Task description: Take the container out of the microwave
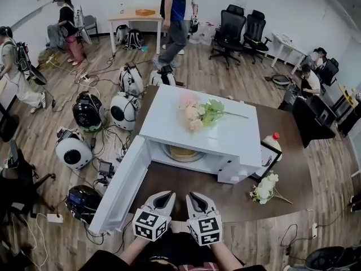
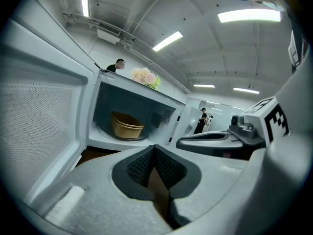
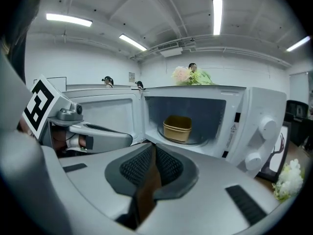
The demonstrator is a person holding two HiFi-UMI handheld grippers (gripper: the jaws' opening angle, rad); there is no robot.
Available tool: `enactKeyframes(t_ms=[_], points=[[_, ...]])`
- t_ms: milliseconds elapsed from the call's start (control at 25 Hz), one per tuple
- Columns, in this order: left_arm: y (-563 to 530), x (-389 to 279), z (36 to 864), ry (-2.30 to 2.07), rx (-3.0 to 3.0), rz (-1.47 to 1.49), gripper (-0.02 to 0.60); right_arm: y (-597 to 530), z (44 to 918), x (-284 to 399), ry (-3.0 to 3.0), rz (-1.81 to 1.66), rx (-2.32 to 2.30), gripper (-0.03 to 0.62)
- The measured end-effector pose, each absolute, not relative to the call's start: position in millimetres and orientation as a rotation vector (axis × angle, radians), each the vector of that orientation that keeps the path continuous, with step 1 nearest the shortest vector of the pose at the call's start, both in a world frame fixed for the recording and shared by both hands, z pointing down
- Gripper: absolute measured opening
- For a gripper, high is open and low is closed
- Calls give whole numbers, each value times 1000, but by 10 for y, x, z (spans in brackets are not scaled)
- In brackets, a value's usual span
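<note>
The white microwave (image 1: 225, 134) stands on the brown table (image 1: 237, 199) with its door (image 1: 121, 188) swung wide open to the left. Inside, on the turntable, sits the tan container (image 1: 181, 152) (image 2: 127, 125) (image 3: 177, 128), untouched. Both grippers hover side by side just in front of the opening, pointing at it. My left gripper (image 1: 168, 195) (image 2: 154, 148) is shut, with nothing held. Beside it, my right gripper (image 1: 192, 196) (image 3: 154, 148) has its jaws slightly parted and nothing is between them. Each gripper shows in the other's view.
A pink and green bouquet (image 1: 200, 113) lies on the microwave's top. On the table to the right are white flowers (image 1: 264, 188), a red-capped bottle (image 1: 273, 141) and a dark picture frame (image 1: 269, 158). Round white devices and cables (image 1: 73, 150) crowd the floor at left.
</note>
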State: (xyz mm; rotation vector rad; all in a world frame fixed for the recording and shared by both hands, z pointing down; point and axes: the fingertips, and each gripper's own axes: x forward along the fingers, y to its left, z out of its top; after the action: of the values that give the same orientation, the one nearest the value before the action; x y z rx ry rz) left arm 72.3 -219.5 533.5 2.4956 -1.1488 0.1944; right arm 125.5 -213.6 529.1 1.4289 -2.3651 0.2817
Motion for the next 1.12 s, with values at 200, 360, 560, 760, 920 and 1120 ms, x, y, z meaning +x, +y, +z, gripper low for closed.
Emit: enactKeyframes(t_ms=[200, 360, 560, 760, 920, 1120], points=[[-2373, 672, 5368, -1134, 2497, 204, 9, -2423, 5330, 1152, -2347, 253, 1393, 69], [-2496, 646, 5398, -1135, 2501, 216, 9, -2694, 5275, 1051, -2372, 169, 1333, 84], [-2565, 548, 5506, -1155, 2464, 230, 9, -2996, 5186, 935, -2338, 43, 1258, 107], [-2674, 532, 5467, -1178, 2456, 206, 9, -3244, 5164, 844, -2262, -160, 1104, 114], [-2711, 483, 5500, -1204, 2418, 212, 9, -3377, 5305, 746, -2178, -276, 908, 133], [-2782, 414, 5500, -1247, 2391, 206, 9, -3534, 5423, 696, -2112, -330, 795, 147]])
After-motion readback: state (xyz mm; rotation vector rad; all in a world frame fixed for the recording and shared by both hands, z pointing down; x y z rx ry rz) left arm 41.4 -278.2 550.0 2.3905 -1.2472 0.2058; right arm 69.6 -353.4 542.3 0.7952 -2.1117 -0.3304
